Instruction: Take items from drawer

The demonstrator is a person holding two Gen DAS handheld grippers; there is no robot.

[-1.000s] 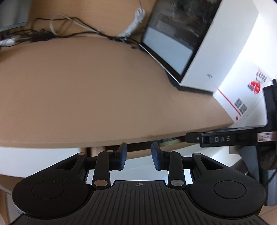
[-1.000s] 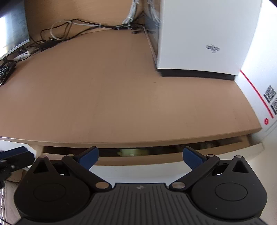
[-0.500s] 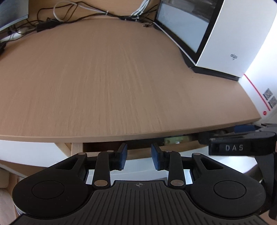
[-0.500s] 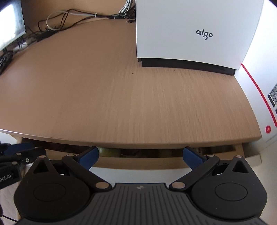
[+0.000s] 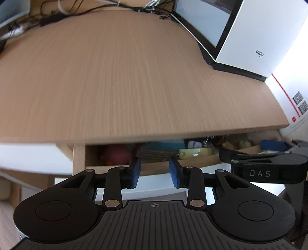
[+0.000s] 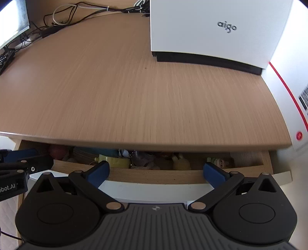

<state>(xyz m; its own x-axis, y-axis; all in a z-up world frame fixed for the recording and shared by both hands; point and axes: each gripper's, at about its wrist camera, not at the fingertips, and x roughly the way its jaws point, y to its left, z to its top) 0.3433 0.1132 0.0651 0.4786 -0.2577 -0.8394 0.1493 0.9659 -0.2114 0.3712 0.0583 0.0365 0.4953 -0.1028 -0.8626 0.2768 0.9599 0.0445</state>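
The drawer (image 6: 154, 175) under the wooden desk top stands partly pulled out, and much of its inside is hidden below the top. In it lie a red round thing (image 6: 57, 152) (image 5: 117, 153), a pale yellow-green item (image 6: 113, 161) (image 5: 194, 152), a teal thing (image 5: 163, 146) and small figurines (image 6: 217, 161). My left gripper (image 5: 155, 171) hovers over the drawer's front board (image 5: 202, 159); its jaws are opening with nothing between them. My right gripper (image 6: 156, 172) is wide open and empty above the same board; its blue finger (image 5: 271, 145) shows at the right of the left wrist view.
A white "aigo" computer case (image 6: 211, 28) stands at the back right of the desk top (image 6: 134, 96). Cables (image 6: 77, 13) run along the back edge, and a monitor (image 6: 13, 23) is at the far left. A white box with a red stripe (image 6: 294, 107) borders the right side.
Both views have swung and dropped toward the desk's front edge, so more of the drawer's inside shows. The left jaws stand slightly wider. The right gripper stays wide open.
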